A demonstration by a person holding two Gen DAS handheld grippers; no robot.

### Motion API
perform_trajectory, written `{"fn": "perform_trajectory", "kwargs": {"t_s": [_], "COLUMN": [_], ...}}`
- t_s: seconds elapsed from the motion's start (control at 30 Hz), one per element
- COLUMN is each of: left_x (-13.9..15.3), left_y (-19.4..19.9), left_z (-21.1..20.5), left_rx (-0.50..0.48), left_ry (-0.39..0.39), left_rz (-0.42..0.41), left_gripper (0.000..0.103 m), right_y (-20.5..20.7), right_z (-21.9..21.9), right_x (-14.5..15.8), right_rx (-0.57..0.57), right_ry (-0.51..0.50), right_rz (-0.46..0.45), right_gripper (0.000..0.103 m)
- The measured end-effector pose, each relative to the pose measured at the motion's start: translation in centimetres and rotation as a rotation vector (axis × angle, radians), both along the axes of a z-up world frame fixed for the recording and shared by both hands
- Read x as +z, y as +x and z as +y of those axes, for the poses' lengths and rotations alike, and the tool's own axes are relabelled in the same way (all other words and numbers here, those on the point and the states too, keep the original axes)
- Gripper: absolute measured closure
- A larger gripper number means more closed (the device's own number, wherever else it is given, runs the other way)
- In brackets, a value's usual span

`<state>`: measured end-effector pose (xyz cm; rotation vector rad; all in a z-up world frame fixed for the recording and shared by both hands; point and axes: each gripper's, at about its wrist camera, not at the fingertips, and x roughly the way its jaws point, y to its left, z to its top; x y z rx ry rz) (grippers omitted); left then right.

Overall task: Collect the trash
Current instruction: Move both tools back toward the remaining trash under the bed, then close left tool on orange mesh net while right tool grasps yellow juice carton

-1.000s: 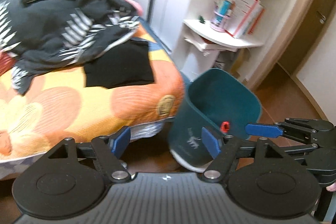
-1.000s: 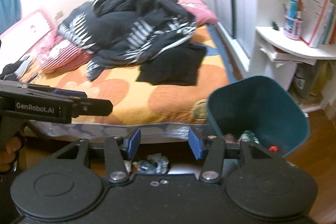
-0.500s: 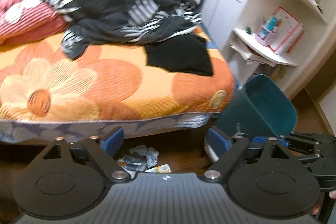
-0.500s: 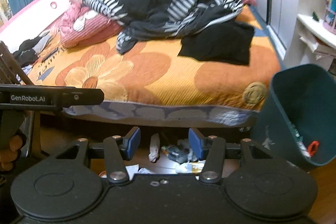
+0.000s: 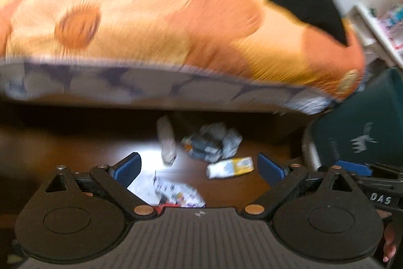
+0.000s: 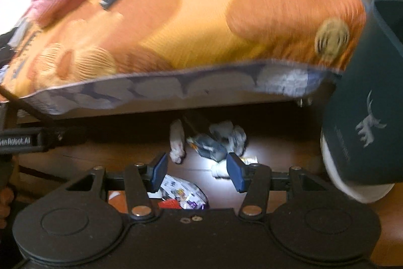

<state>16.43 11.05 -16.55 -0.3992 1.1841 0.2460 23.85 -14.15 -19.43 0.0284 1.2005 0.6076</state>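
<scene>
Litter lies on the dark wood floor at the bed's edge: a crumpled blue-grey wrapper (image 5: 214,143) (image 6: 209,146), a white and yellow carton (image 5: 229,167) (image 6: 221,169), a white crumpled piece (image 5: 167,140) (image 6: 177,141) and a printed wrapper (image 5: 176,193) (image 6: 183,193). My left gripper (image 5: 199,168) hangs above this litter, its jaws opening wide with nothing gripped. My right gripper (image 6: 197,173) is open over the same pile, holding nothing. The dark teal bin (image 5: 357,140) (image 6: 365,117) stands to the right.
The bed (image 6: 201,24), with its orange flowered cover, overhangs the litter from behind, with dark clothes heaped on top. A white shelf unit (image 5: 377,24) stands at the far right. The other gripper's black body (image 6: 25,141) reaches in from the left in the right wrist view.
Both grippers have dropped and tipped downward, from facing the bin and bed top to hanging over the floor litter. The left jaws stand wider than before.
</scene>
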Motion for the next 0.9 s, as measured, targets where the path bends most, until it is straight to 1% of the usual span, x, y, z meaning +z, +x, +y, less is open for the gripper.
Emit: {"fn": "perform_trajectory", "kwargs": {"t_s": [0.2, 0.33, 0.37, 0.47, 0.53, 0.67, 0.77, 0.9], "left_x": [-7.8, -12.5, -13.8, -17.7, -20.4, -25.5, -28.5, -32.0], "left_y": [1.0, 1.8, 2.0, 2.3, 2.1, 0.9, -0.2, -1.8], "left_z": [2.1, 2.6, 2.6, 2.5, 2.6, 3.0, 3.0, 3.7], "left_rx": [0.104, 0.154, 0.162, 0.195, 0.225, 0.304, 0.324, 0.375], "left_ry": [-0.072, -0.11, -0.114, -0.094, -0.116, -0.195, -0.21, -0.246], "left_rz": [0.17, 0.255, 0.28, 0.364, 0.42, 0.525, 0.601, 0.691], "left_gripper": [0.004, 0.004, 0.004, 0.004, 0.004, 0.004, 0.004, 0.004], "right_y": [2.9, 5.0, 5.4, 6.5, 7.1, 8.2, 9.0, 9.6], "right_z": [1.3, 1.8, 1.9, 2.1, 2.1, 2.3, 2.2, 1.8], "right_x": [-6.4, -10.8, -11.9, -15.2, -17.5, -21.5, -24.0, -27.3], "right_rx": [-0.081, -0.165, -0.181, -0.23, -0.271, -0.345, -0.439, -0.58], "right_ry": [-0.048, -0.074, -0.081, -0.096, -0.102, -0.116, -0.104, -0.092], "right_rz": [0.127, 0.206, 0.221, 0.276, 0.319, 0.374, 0.408, 0.499], "right_gripper": [0.051, 0.051, 0.051, 0.052, 0.052, 0.052, 0.052, 0.052]}}
